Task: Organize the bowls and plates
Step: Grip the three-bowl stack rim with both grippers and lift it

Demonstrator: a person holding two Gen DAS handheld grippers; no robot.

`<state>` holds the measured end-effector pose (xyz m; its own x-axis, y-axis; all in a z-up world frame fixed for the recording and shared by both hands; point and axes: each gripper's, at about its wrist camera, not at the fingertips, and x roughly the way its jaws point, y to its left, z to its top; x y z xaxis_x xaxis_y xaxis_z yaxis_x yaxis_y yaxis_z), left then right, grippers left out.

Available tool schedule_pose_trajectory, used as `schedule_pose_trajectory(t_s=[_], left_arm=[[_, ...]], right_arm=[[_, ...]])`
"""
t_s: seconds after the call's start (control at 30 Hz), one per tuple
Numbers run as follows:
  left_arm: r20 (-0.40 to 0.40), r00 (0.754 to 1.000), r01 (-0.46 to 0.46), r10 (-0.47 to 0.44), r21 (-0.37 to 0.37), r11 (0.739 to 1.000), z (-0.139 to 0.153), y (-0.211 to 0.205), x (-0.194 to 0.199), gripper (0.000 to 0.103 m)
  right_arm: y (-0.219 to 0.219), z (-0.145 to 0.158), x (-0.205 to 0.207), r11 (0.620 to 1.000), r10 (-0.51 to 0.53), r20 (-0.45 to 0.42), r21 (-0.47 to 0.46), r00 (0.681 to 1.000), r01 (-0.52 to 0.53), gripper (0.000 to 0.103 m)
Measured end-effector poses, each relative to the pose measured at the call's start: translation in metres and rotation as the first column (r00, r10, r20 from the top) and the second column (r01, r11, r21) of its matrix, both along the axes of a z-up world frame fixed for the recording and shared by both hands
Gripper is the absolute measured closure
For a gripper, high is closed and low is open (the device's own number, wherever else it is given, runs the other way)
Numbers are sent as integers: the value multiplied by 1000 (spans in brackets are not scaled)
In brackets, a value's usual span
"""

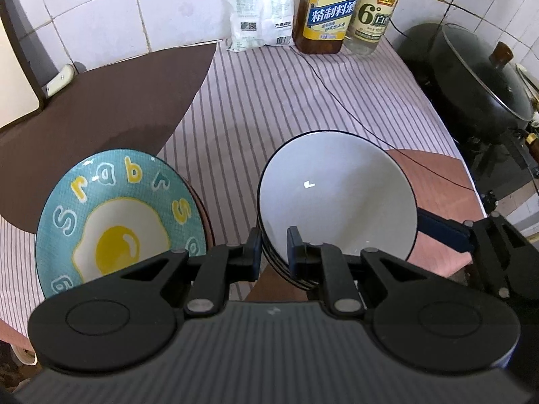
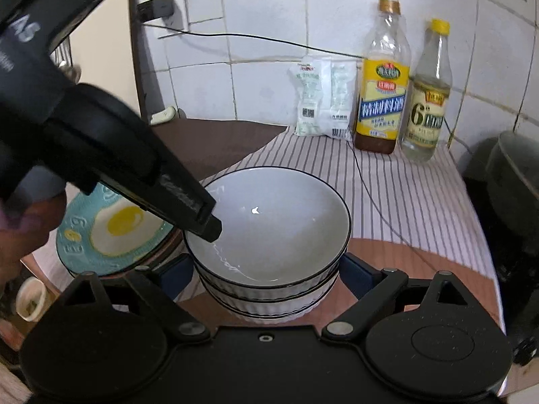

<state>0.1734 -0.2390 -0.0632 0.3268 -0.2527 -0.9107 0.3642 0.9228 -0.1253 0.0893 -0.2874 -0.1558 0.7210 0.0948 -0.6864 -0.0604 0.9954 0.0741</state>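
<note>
The left gripper (image 1: 273,249) pinches the rim of the top bowl (image 2: 269,222) on the bowl stack beside the egg plate (image 1: 118,219), while the right gripper (image 2: 266,269) has its fingers spread around the stack, so next comes a careful letting go, I think.

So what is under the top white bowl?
Under the top bowl more ribbed white bowls are stacked, on a brown mat. Their insides are covered.
</note>
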Motion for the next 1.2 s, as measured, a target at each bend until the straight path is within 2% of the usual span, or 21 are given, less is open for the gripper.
schedule_pose_trajectory(t_s=[0.2,0.43,0.53,0.73,1.07,1.2], left_arm=[[17,1000,-23,23,-10,1000,-6,3,-2,89],[12,997,-72,74,-95,993,-4,13,-4,79],[23,996,-81,85,-122,989,2,19,-9,74],[41,995,-78,86,-166,983,15,32,-24,71],[45,996,-58,71,-239,969,29,57,-56,70],[78,995,-40,66,-294,955,25,64,-71,68]], right_arm=[[4,1,-2,1000,-4,6,-30,1000,4,7],[9,7,-20,996,-27,73,-85,997,34,7],[6,12,-29,996,-46,88,-73,995,53,7],[5,21,-52,996,-72,125,-36,990,77,7],[15,27,-92,998,-15,180,-61,983,26,7],[13,21,-102,998,7,219,-67,976,8,7]])
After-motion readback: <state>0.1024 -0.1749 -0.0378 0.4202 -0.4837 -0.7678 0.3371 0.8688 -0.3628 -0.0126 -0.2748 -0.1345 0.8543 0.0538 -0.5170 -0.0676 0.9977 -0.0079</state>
